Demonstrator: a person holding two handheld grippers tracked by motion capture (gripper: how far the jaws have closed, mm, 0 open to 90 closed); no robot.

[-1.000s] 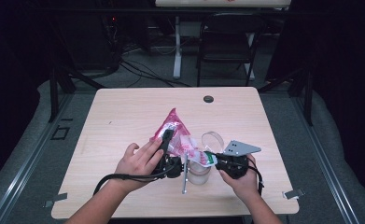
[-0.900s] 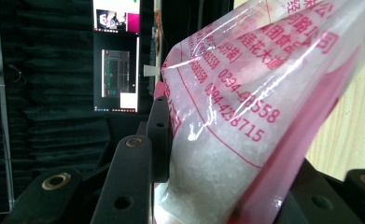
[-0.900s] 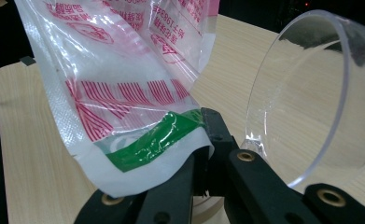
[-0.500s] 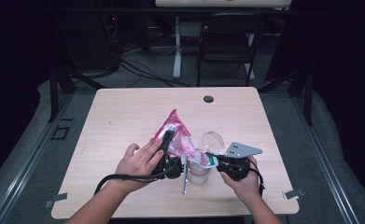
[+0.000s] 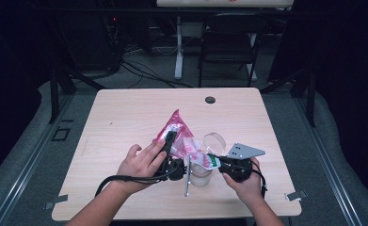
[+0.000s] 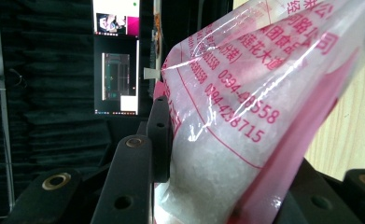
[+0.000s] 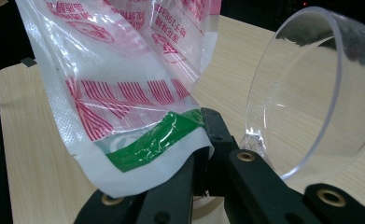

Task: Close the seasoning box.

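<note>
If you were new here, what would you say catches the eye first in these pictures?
A pink-and-white bag of white grains, held up near the table's front between both grippers. The left gripper clamps its body; the right gripper pinches its green-striped corner, beside a clear cup.

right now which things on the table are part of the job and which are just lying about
In use:
- pink and white bag, held by both grippers
- left gripper, jaws around the bag's body
- right gripper, jaws shut on the bag's green-striped corner
- clear cup
- metal spoon

Lying about:
- dark round disc near the table's far edge
</note>
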